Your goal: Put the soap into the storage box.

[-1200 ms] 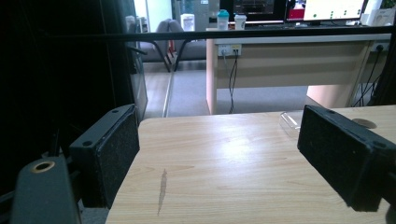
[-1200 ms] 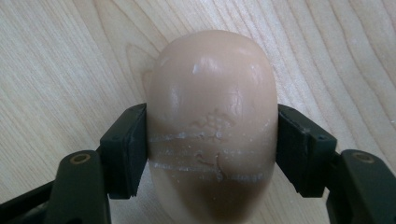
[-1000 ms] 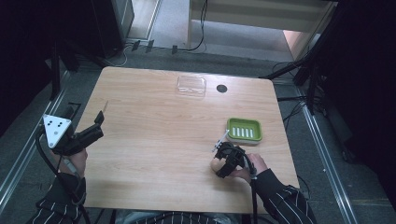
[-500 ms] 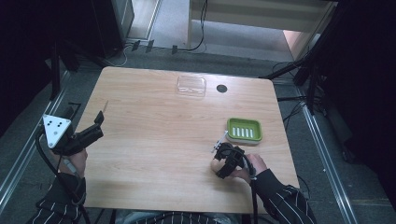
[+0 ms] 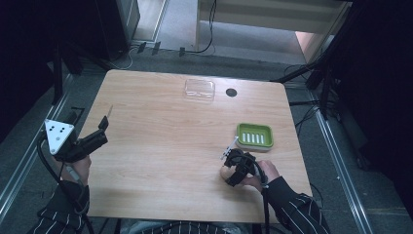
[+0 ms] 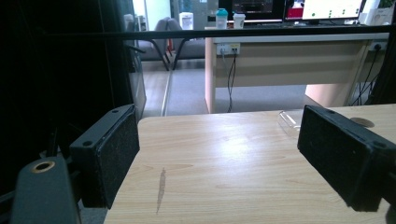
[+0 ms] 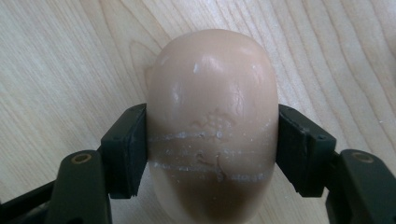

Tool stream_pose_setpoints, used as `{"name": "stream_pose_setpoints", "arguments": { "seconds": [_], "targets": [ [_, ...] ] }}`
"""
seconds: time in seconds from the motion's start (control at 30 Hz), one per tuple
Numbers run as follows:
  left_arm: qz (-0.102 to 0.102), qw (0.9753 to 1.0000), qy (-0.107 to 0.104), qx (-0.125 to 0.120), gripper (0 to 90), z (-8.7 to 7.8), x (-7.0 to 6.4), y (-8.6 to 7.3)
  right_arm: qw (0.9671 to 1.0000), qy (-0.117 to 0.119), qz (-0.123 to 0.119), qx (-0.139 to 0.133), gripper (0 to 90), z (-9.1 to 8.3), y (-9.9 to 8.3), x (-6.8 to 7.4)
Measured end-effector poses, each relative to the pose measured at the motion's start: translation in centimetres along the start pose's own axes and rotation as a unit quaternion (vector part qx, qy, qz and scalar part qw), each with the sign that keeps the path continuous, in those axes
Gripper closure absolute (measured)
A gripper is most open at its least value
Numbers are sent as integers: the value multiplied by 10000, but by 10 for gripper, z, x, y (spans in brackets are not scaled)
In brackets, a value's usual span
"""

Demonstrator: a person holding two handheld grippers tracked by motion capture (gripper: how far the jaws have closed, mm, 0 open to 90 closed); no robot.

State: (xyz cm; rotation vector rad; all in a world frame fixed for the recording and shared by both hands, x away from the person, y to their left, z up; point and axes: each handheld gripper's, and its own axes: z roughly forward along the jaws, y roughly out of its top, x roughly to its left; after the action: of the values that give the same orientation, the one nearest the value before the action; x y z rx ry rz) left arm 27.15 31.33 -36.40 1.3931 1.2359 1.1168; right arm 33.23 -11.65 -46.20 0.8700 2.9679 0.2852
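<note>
Left gripper: black two-jaw gripper (image 5: pixel 100 127) held over the table's left edge, jaws standing wide apart with nothing between them; placed as it was a second ago, so it seems to wait.
Table: pale wooden tabletop (image 5: pixel 160 161), one in number, with a dark round hole (image 5: pixel 231 92) near its far edge.
Clear tray: one shallow transparent plastic tray (image 5: pixel 199 89), lying near the far edge just left of the hole, well apart from both grippers.
Soap: one smooth, oval, beige bar of soap (image 7: pixel 212 126), marked by pale scratch lines, clamped across its middle between the right gripper's pads (image 7: pixel 125 149), over bare wood.
Right gripper: black two-jaw gripper (image 5: pixel 233 155), jaws closed on the soap, at the table's right front, just short of the dish.
Soap dish: one green rectangular plastic dish with a slotted floor (image 5: pixel 254 136), empty, just beyond the right gripper.
Change: right hand (image 5: pixel 253 175) has shifted only slightly in the last second.
Meaning: the grasp looks settled; the likely next step is carrying the soap to the dish.
</note>
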Motion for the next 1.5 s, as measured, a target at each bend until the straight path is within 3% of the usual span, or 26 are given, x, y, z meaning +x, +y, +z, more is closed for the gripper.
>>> {"name": "stream_pose_setpoints", "arguments": {
  "seconds": [0.37, 1.5],
  "targets": [
    [-11, 10000, 3, -14, 135, 0, 0, 0, 9998, 47, 60, -168, 341, -8, -3, -6],
    [9, 10000, -3, 24, 135, 0, -1, 0, 9987, -102, 251, -425, 341, -25, -12, -23]
  ]
}}
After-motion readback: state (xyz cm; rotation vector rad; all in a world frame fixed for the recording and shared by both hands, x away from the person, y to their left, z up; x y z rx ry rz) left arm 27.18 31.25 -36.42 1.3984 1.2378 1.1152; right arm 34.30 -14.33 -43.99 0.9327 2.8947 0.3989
